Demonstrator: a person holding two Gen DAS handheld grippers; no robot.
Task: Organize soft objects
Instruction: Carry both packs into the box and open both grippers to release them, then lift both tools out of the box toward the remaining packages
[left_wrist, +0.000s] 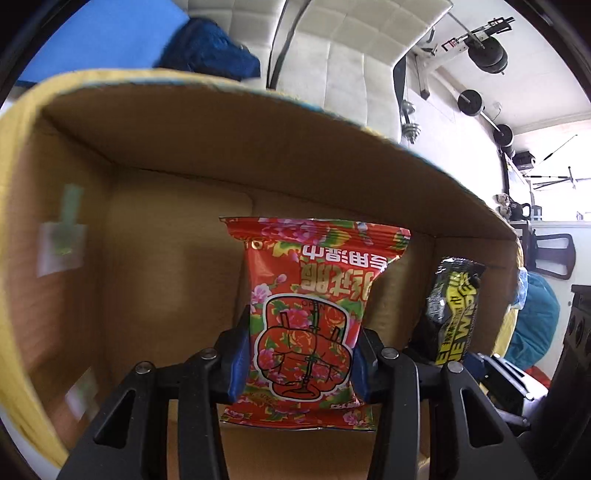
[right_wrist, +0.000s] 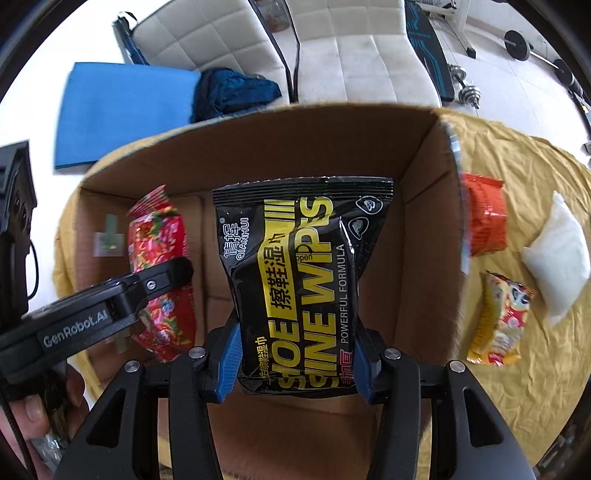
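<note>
My left gripper (left_wrist: 300, 363) is shut on a red flowered wipes pack (left_wrist: 310, 317) and holds it inside an open cardboard box (left_wrist: 177, 243). My right gripper (right_wrist: 295, 363) is shut on a black and yellow shoe-shine wipes pack (right_wrist: 299, 280) and holds it over the same box (right_wrist: 417, 221). The red pack (right_wrist: 162, 266) and the left gripper show at the left in the right wrist view. The black pack (left_wrist: 452, 314) shows at the right in the left wrist view.
The box stands on a yellow cloth (right_wrist: 517, 177). Right of the box lie an orange pack (right_wrist: 484, 218), a yellow snack pack (right_wrist: 500, 321) and a white pouch (right_wrist: 561, 254). Behind are a blue mat (right_wrist: 122, 114), a dark blue cloth (right_wrist: 232, 92) and white chairs (right_wrist: 354, 48).
</note>
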